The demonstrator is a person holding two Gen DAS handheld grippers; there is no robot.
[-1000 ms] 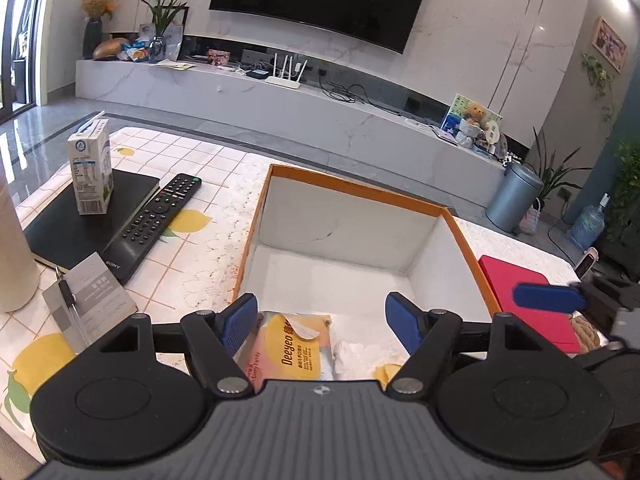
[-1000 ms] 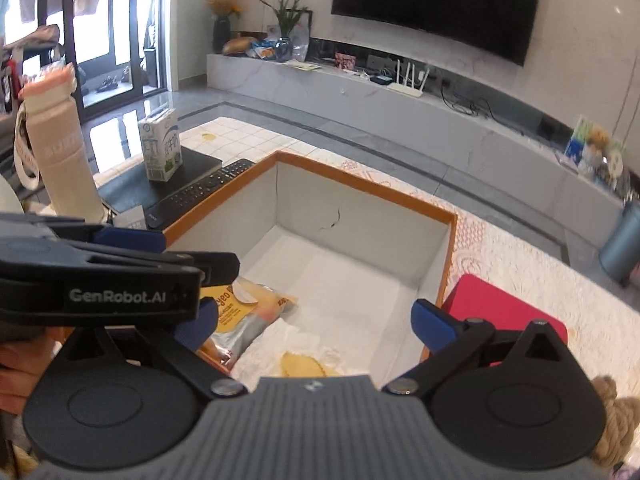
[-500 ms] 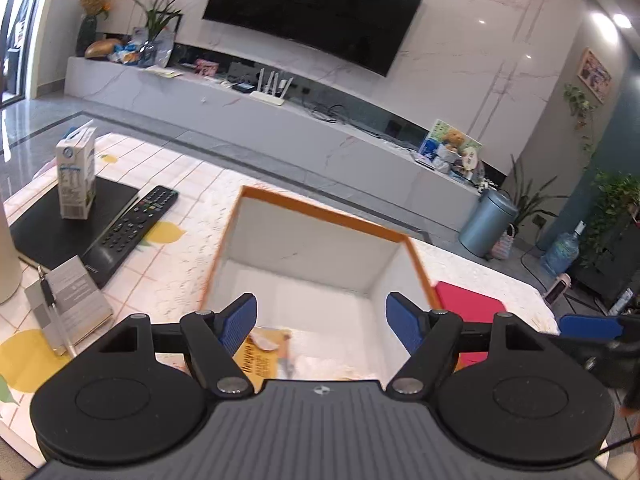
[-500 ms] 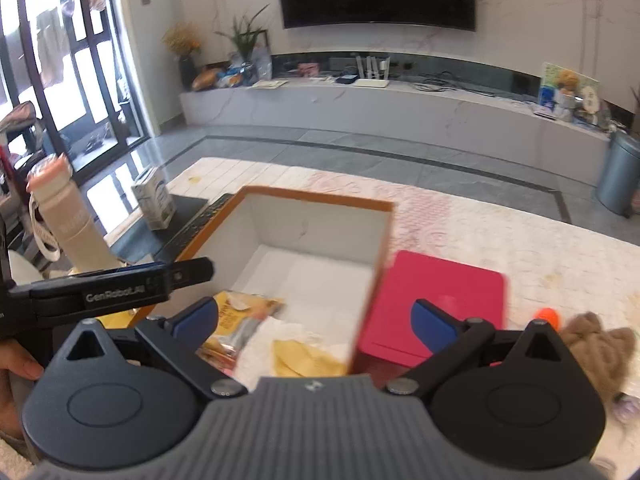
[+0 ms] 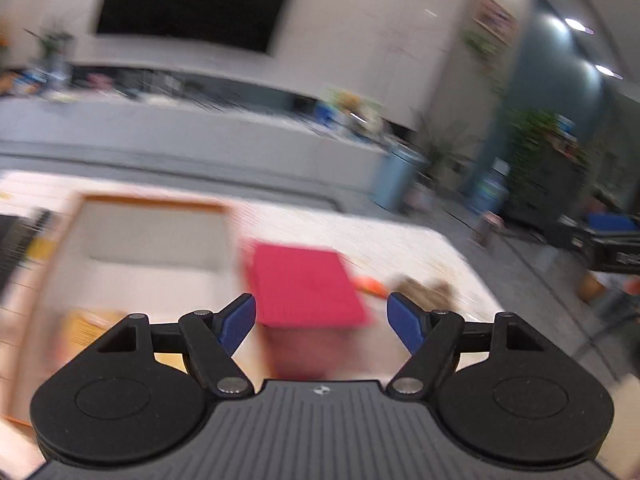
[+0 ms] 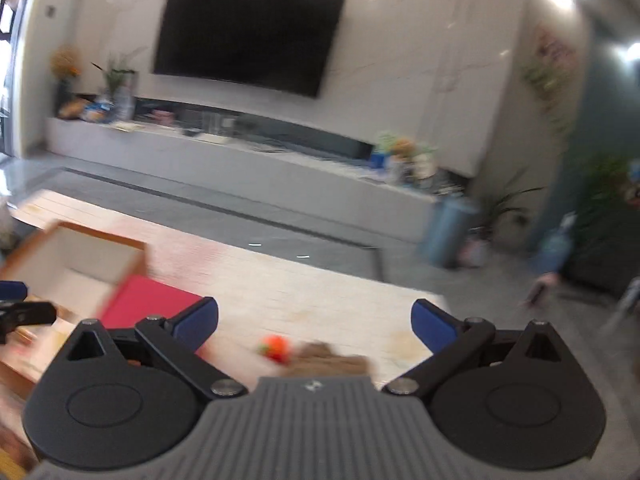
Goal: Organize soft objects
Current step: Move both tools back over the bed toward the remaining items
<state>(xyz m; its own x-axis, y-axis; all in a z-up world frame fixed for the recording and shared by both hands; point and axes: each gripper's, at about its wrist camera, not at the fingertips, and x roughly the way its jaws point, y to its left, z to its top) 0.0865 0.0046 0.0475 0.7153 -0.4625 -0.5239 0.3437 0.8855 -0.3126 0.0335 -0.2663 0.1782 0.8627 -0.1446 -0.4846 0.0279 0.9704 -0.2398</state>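
Both tongs had swung rightward since a second earlier, away from the orange-rimmed box. Left tongs and right tongs gaped wide, empty. Blurred brown plush toy lay on the table, right of the red mat.

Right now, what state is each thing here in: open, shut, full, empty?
Left gripper: open, holding nothing.
Right gripper: open, holding nothing.
Box: open on top, a yellow packet inside.
Television: screen dark.
Brown soft toy: lying on the table, outside the box.
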